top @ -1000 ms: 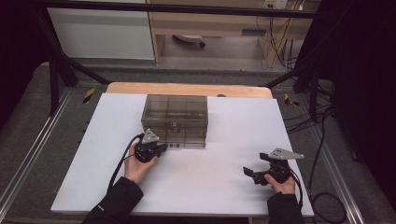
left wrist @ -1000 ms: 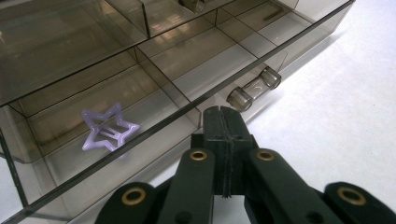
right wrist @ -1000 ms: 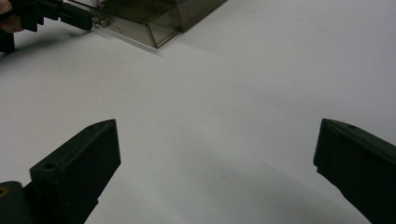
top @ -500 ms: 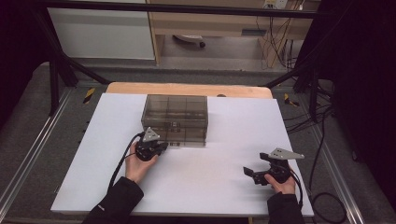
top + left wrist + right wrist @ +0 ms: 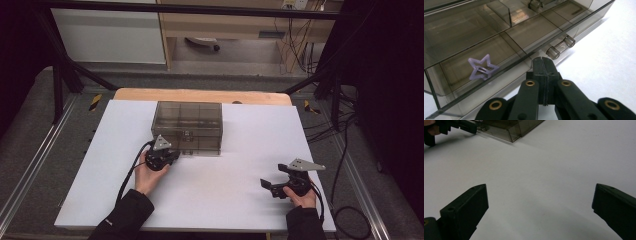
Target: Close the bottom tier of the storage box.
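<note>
nothing has moved since earlier; the shut left gripper (image 5: 543,62) is placed just at six o'clock of the drawer handle (image 5: 560,46), the right gripper (image 5: 539,207) held wide

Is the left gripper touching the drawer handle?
Cannot tell. In the left gripper view the shut left gripper ends just beside the drawer handle, but no clear gap or contact is visible.

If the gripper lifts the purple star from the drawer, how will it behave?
The purple star looks like thin, hollow plastic, so probably light and stiff. It lies flat, so it should slide, not roll. Its glossy surface may slip between pads.
</note>
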The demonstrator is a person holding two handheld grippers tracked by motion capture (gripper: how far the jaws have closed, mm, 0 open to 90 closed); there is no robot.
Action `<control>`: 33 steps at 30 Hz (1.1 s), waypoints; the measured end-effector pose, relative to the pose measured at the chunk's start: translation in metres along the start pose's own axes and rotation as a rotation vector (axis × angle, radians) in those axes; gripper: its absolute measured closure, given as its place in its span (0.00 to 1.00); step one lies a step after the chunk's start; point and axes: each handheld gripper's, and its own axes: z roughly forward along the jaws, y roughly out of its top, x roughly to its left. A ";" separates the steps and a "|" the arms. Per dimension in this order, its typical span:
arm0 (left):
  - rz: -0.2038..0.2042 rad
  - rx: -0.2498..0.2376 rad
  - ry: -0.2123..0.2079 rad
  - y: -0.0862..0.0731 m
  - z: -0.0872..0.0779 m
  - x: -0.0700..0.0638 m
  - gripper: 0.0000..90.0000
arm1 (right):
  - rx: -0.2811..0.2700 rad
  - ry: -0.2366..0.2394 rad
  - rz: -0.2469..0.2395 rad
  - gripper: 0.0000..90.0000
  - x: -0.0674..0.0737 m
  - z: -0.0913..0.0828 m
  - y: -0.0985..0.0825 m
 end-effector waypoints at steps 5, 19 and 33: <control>0.002 0.003 0.003 0.001 0.001 0.000 1.00 | -0.002 -0.001 0.003 0.01 0.000 0.000 0.000; -0.001 0.001 0.012 0.004 0.004 0.002 1.00 | -0.002 -0.002 0.001 0.01 0.000 0.000 0.000; 0.001 0.004 0.021 0.007 0.007 0.004 1.00 | -0.002 -0.002 0.002 0.01 0.000 -0.001 0.000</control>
